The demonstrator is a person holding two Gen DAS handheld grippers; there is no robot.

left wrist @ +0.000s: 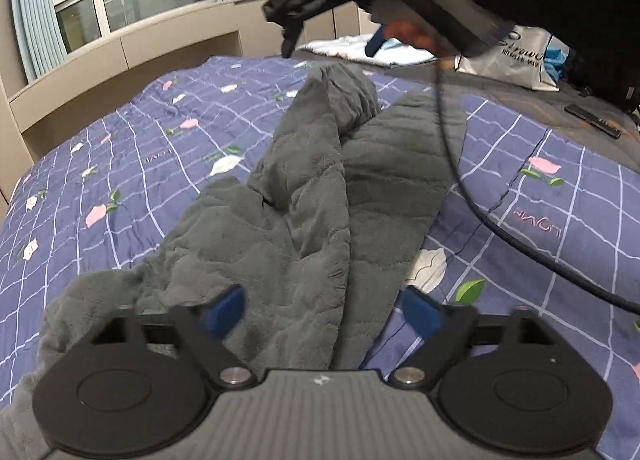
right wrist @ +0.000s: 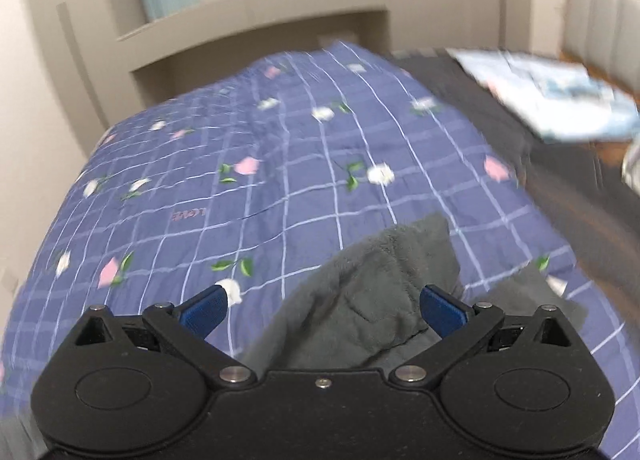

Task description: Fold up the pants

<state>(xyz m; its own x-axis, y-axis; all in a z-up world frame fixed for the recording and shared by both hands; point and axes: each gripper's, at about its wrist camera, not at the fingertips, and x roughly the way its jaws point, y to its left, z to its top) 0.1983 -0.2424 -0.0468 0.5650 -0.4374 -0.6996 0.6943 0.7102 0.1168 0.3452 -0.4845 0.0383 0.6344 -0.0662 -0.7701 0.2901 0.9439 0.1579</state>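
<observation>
Grey fleece pants [left wrist: 316, 195] lie spread lengthwise on a blue checked floral bedspread [left wrist: 132, 163], one leg bunched at its far end. My left gripper [left wrist: 324, 310] is open and empty, above the near waist end of the pants. My right gripper [left wrist: 332, 45] is held in the air over the far leg ends, jaws apart. In the right wrist view, my right gripper [right wrist: 324, 310] is open and empty above a leg end of the pants [right wrist: 372, 292], with the bedspread [right wrist: 240, 179] beyond.
A black cable [left wrist: 452, 163] hangs from the right gripper across the pants. A white plastic bag [left wrist: 516, 55], a light towel [left wrist: 360, 47] and a dark flat device [left wrist: 592, 119] lie on the far right. Beige cabinets [left wrist: 120, 55] and a window stand behind.
</observation>
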